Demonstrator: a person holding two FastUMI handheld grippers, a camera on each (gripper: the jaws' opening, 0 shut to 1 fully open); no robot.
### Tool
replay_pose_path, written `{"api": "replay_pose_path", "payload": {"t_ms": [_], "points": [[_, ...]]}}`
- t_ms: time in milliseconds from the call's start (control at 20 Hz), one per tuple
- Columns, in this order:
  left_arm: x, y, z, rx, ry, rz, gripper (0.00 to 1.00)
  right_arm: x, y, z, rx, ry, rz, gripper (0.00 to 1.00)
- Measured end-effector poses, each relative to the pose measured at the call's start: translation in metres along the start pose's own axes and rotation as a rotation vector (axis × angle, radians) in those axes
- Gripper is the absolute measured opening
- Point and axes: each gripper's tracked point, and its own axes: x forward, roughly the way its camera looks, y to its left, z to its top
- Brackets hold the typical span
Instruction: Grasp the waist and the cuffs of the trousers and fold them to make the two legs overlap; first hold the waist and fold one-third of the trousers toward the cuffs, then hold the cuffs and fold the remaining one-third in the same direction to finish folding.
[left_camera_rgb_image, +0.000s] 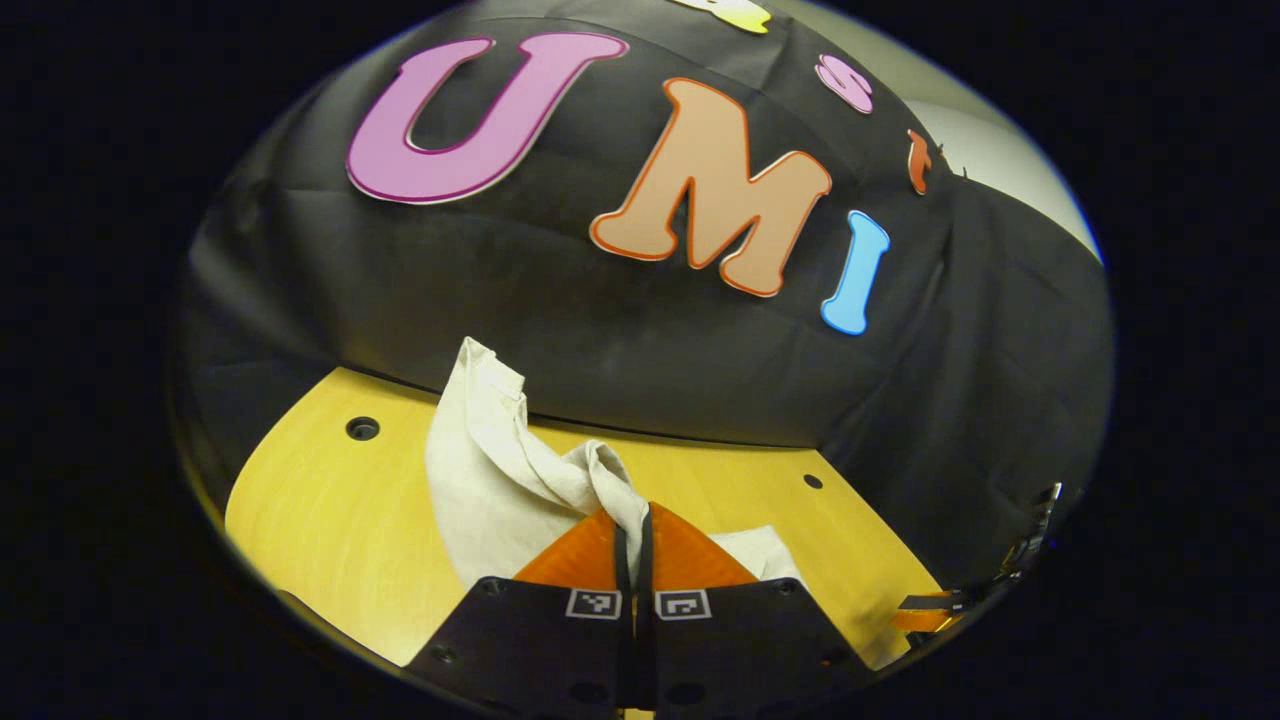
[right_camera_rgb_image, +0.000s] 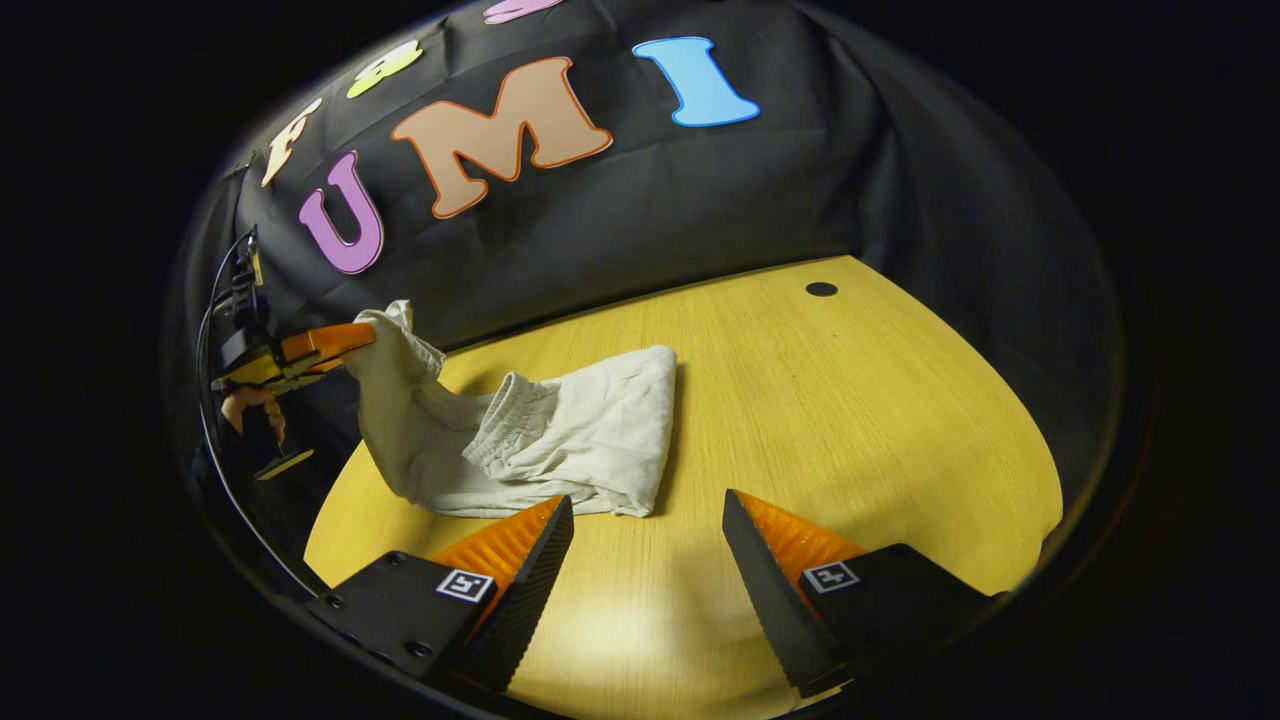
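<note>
A: What is the left gripper (left_camera_rgb_image: 637, 520) doing?

B: Its fingers are pinching together on a fold of the trousers (left_camera_rgb_image: 500, 470), with the cloth bunching up between the tips. In the right gripper view the same gripper (right_camera_rgb_image: 355, 338) is sitting at the far left, above the table (right_camera_rgb_image: 850, 400), holding one end of the trousers (right_camera_rgb_image: 540, 440) up off the wood.

A: And the rest of the garment?

B: It is lying on the table in a rumpled heap. The lifted end is draping down from the left gripper to the part that is resting flat. A gathered, elastic-looking band is showing near the middle of the heap, so the waist seems to be there. I cannot tell whether the pinched end is a cuff.

A: The right gripper (right_camera_rgb_image: 645, 530)?

B: Its fingers are standing wide apart with nothing between them. It is hovering over bare table just beside the near edge of the trousers, the left finger (right_camera_rgb_image: 520, 545) nearly touching the cloth.

A: Anyone showing?

B: A hand (right_camera_rgb_image: 250, 405) is gripping the left gripper's handle.
</note>
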Motion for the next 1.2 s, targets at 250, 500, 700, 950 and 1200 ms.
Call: {"api": "replay_pose_path", "payload": {"t_ms": [250,500,700,950,1200], "points": [[0.031,-0.063,-0.005,0.05,0.027,-0.089,0.0,-0.01,-0.023,0.0,0.019,-0.006,-0.022,0.96],[0.058,-0.112,-0.031,0.093,0.092,-0.152,0.0,-0.014,-0.041,0.0,0.045,-0.007,-0.042,0.96],[0.074,-0.142,-0.065,0.108,0.145,-0.185,0.0,-0.018,-0.05,-0.004,0.055,-0.005,-0.058,0.97],[0.079,-0.159,-0.136,0.157,0.273,-0.22,0.0,-0.023,-0.066,-0.008,0.079,-0.003,-0.066,0.96],[0.07,-0.152,-0.194,0.171,0.387,-0.17,0.0,-0.024,-0.072,-0.008,0.081,-0.002,-0.051,0.96]]}}
